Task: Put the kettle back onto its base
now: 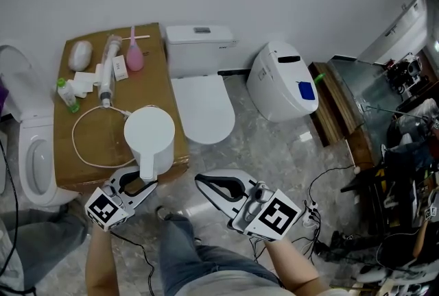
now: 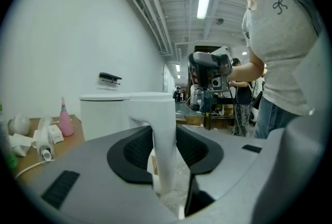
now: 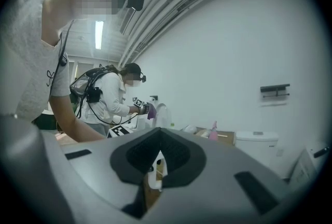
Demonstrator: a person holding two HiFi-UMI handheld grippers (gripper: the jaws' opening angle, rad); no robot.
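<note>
Kettle [image 1: 149,133] stands upright at the cardboard box's [image 1: 86,99] five o'clock corner. My left tongs [image 1: 145,183] are apart, its handle [image 2: 163,140] loose between them. My right tongs [image 1: 197,180], at the kettle's four o'clock, are together and empty.

Pale grey shells on both tools here, left gripper [image 1: 139,183] and right gripper [image 1: 203,183], each with a black recess lined in ribbed black pads [image 2: 136,149]. A black-and-white marker cube [image 1: 276,216] rides on each. Blue jeans [image 1: 184,253] below, and a light grey top [image 2: 282,36] carrying a small dark chest mark.
</note>
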